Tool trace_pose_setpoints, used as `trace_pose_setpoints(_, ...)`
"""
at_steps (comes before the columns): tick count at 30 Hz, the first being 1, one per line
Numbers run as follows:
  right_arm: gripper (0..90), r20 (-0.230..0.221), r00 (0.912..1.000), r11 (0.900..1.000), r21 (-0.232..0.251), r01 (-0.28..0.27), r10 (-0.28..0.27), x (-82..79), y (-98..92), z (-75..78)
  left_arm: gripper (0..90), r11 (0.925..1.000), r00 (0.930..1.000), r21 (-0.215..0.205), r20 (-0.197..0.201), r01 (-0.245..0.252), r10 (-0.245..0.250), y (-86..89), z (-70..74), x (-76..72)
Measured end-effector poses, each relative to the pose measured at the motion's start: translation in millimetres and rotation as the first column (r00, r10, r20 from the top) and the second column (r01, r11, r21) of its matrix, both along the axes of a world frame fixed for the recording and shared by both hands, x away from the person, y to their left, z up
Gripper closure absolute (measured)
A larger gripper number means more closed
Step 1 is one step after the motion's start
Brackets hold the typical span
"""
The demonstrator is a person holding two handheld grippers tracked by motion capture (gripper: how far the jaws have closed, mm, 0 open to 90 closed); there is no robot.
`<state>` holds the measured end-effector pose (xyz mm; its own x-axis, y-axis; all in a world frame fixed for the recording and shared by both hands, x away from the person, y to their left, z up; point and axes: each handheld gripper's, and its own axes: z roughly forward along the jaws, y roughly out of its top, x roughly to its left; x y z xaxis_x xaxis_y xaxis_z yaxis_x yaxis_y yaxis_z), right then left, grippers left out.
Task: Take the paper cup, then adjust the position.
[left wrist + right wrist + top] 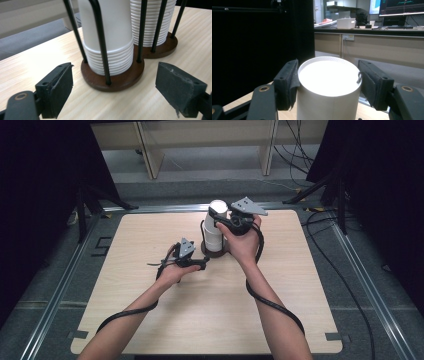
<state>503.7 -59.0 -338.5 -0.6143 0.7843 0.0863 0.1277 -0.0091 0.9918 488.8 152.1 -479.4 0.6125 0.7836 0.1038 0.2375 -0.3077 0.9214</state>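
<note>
From the high view, my right gripper [223,221] is up at the top of the white cup stack [215,227], which stands in a dark wooden holder [214,251] just past the middle of the pale wood table [280,290]. My right hand [243,242] wraps the gripper body, its grey plate tilted above. My left gripper [204,263] sits lower, just in front of the holder's base and to its left, held in my left hand [172,270], and a black cable [272,305] trails back along my right forearm.

Over to the left gripper view: my two black jaws stand well apart with nothing pinched between them, only bare table. Just ahead sits the round base of the holder [113,77], black upright rods [101,42] rising from it. Inside the rods is a stack of white cups [110,42], rims ridged near the bottom. A second stack [152,22] stands behind it on its own round base, touching the first base.

Now the right gripper view: my jaws are clamped on the top white cup [328,85], which sits upside down with its flat bottom facing up. One pad [287,85] presses its left side, the other pad [370,85] its right side. Behind it are a black curtain on the left, and a long counter with a monitor [402,7] farther off.
</note>
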Motion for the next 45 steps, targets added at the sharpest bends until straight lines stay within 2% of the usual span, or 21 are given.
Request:
trace_pose_setpoints(3,35.9,0.012,0.9999,1.0,-0.001,-0.002,0.002,-2.9,-2.7,-1.1,14.3,0.9999,0.9998,-0.015,0.02,-0.001,0.001,6.9,2.9,-9.4)
trace_pose_setpoints(4,35.9,0.009,1.0,1.0,0.006,-0.003,0.003,-7.9,-6.0,-1.6,14.4,0.9999,0.9979,0.0,0.062,0.016,-0.016,11.8,6.3,-13.9)
trace_pose_setpoints(8,35.9,0.004,0.9999,1.0,0.006,-0.013,0.013,-14.6,-9.7,-3.9,14.2,0.9996,0.9966,-0.001,0.078,0.028,-0.028,16.8,10.6,-24.6)
trace_pose_setpoints(10,35.9,-0.019,0.9996,1.0,0.02,-0.018,0.019,-19.0,-10.9,-6.4,14.1,0.9993,0.9959,-0.013,0.084,0.035,-0.033,19.2,12.4,-30.4)
trace_pose_setpoints(12,35.9,-0.009,0.9997,0.999,0.03,-0.024,0.024,-20.9,-13.7,-9.3,13.7,0.9994,0.9978,-0.023,0.062,0.025,-0.024,21.3,13.5,-38.3)
trace_pose_setpoints(13,35.8,-0.027,0.9994,0.999,0.039,-0.022,0.023,-25.1,-16.1,-11.5,13.4,0.9989,0.9954,-0.014,0.086,0.044,-0.043,24.7,13.7,-43.3)
trace_pose_setpoints(17,35.9,-0.024,0.9992,0.999,0.037,-0.029,0.03,-29.3,-21.1,-14.7,12.9,0.9985,0.9953,-0.014,0.082,0.053,-0.052,28.4,12.9,-54.3)
trace_pose_setpoints(18,35.9,-0.053,0.998,0.998,0.056,-0.032,0.035,-33.8,-22.6,-17.3,12.7,0.9987,0.9972,-0.028,0.062,0.043,-0.041,28.2,12.1,-59.3)
trace_pose_setpoints(19,35.8,-0.063,0.9973,0.998,0.06,-0.034,0.038,-35.7,-23.4,-18.8,12.7,0.9986,0.9969,-0.025,0.064,0.047,-0.046,28.8,12.0,-62.1)
trace_pose_setpoints(20,35.9,-0.061,0.9975,0.998,0.055,-0.031,0.034,-36.9,-24.6,-20.2,12.4,0.998,0.9938,-0.021,0.096,0.059,-0.056,29.9,12.5,-65.5)
trace_pose_setpoints(25,35.9,-0.105,0.9929,0.996,0.077,-0.047,0.055,-46.7,-29.5,-31.3,11.4,0.9967,0.9932,-0.027,0.09,0.076,-0.074,33.9,13.2,-78.1)
trace_pose_setpoints(28,35.8,-0.114,0.9916,0.995,0.082,-0.052,0.061,-50.0,-30.8,-34.4,10.8,0.9967,0.9927,-0.018,0.092,0.079,-0.077,34.7,12.4,-83.2)
trace_pose_setpoints(29,35.8,-0.117,0.9913,0.995,0.085,-0.051,0.06,-51.4,-31.9,-35.8,10.2,0.9965,0.9942,-0.03,0.076,0.079,-0.076,34.2,10.9,-86.0)
trace_pose_setpoints(30,35.8,-0.116,0.9914,0.995,0.09,-0.05,0.06,-52.9,-32.8,-37.0,9.1,0.9961,0.9927,-0.012,0.084,0.087,-0.086,35.8,11.8,-86.7)
trace_pose_setpoints(31,35.8,-0.113,0.9923,0.995,0.086,-0.041,0.05,-54.2,-34.1,-38.3,8.6,0.9955,0.9919,-0.027,0.092,0.09,-0.088,36.2,11.0,-87.2)
trace_pose_setpoints(35,35.8,-0.107,0.9933,0.996,0.085,-0.035,0.044,-59.2,-39.6,-41.8,8.0,0.9971,0.9959,-0.033,0.061,0.069,-0.067,39.2,11.3,-92.4)
trace_pose_setpoints(37,35.8,-0.125,0.9911,0.995,0.097,-0.034,0.046,-62.5,-40.8,-42.7,7.6,0.9963,0.9934,-0.033,0.086,0.08,-0.077,39.4,11.8,-92.0)
trace_pose_setpoints(39,35.8,-0.129,0.9905,0.994,0.1,-0.034,0.047,-63.2,-41.6,-43.6,6.7,0.9965,0.9937,-0.027,0.082,0.079,-0.076,39.5,12.6,-93.6)
trace_pose_setpoints(41,35.8,-0.125,0.9914,0.996,0.083,-0.026,0.036,-61.6,-41.9,-44.0,6.3,0.9962,0.995,-0.049,0.073,0.072,-0.068,38.3,11.8,-97.1)
trace_pose_setpoints(42,35.9,-0.146,0.9878,0.994,0.102,-0.04,0.055,-61.5,-40.9,-44.9,6.3,0.996,0.9927,-0.032,0.09,0.083,-0.08,39.1,12.9,-97.8)
trace_pose_setpoints(45,35.8,-0.154,0.9857,0.994,0.092,-0.054,0.068,-60.8,-39.0,-47.9,6.2,0.9949,0.9915,-0.05,0.101,0.088,-0.082,38.7,11.0,-99.8)
